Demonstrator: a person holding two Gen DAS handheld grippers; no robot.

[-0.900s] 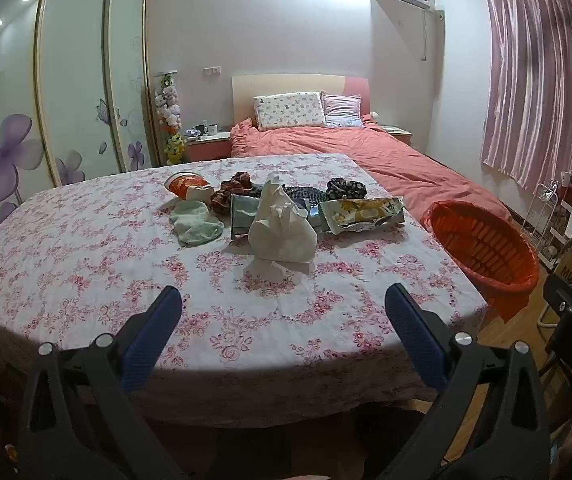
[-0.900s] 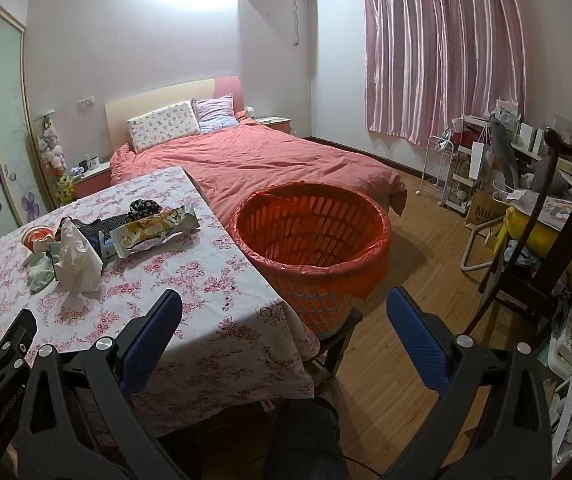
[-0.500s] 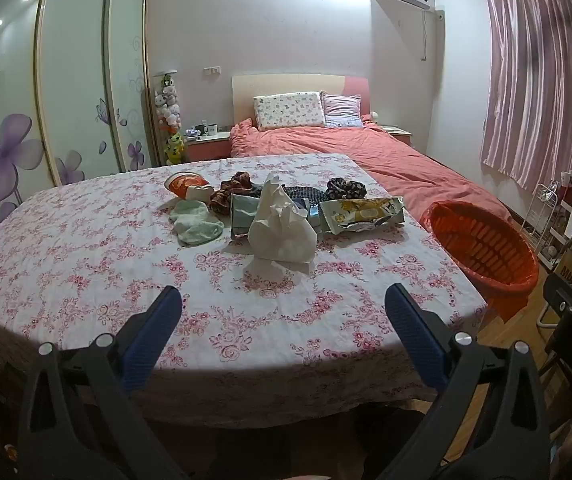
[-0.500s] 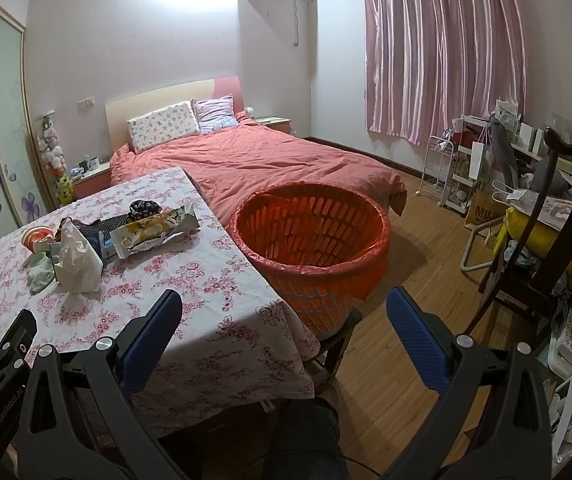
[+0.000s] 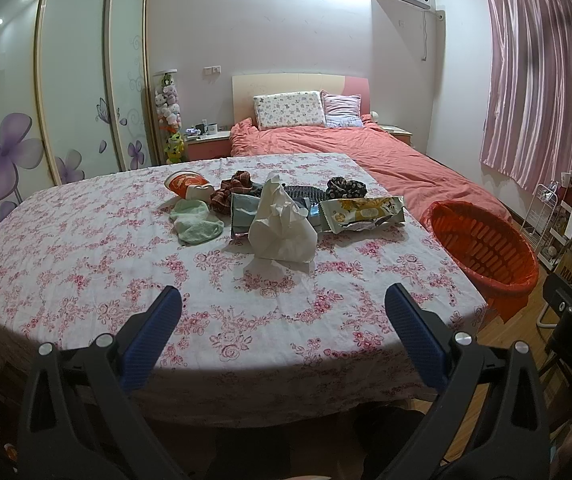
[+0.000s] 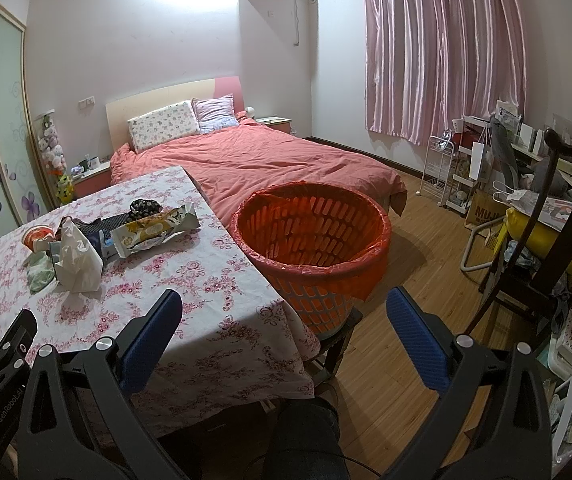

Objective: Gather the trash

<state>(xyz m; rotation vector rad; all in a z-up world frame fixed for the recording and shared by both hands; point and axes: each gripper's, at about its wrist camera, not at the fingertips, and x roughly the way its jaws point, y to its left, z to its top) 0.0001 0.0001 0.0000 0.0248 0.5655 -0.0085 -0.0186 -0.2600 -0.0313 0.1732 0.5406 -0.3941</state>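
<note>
- The table (image 5: 85,264), under a floral cloth, carries a cluster of litter near its far middle; the near half is bare, so the approach looks unobstructed.
- The orange basket (image 6: 310,240), lined with a red bag, stands just beside the table's right edge.
- The snack wrapper (image 5: 362,214) probably is light, crinkly and slippery; pinch its raised edge.
- The crumpled tissue (image 5: 281,228) stands nearest, likely feather-light and soft; its peak is the easiest hold.
- A green cloth (image 5: 195,224), hair scrunchies and an orange cup (image 5: 185,184) crowd close and may not be trash.
- The left gripper (image 5: 283,312) and right gripper (image 6: 283,312) both hang spread wide, holding nothing.
</note>
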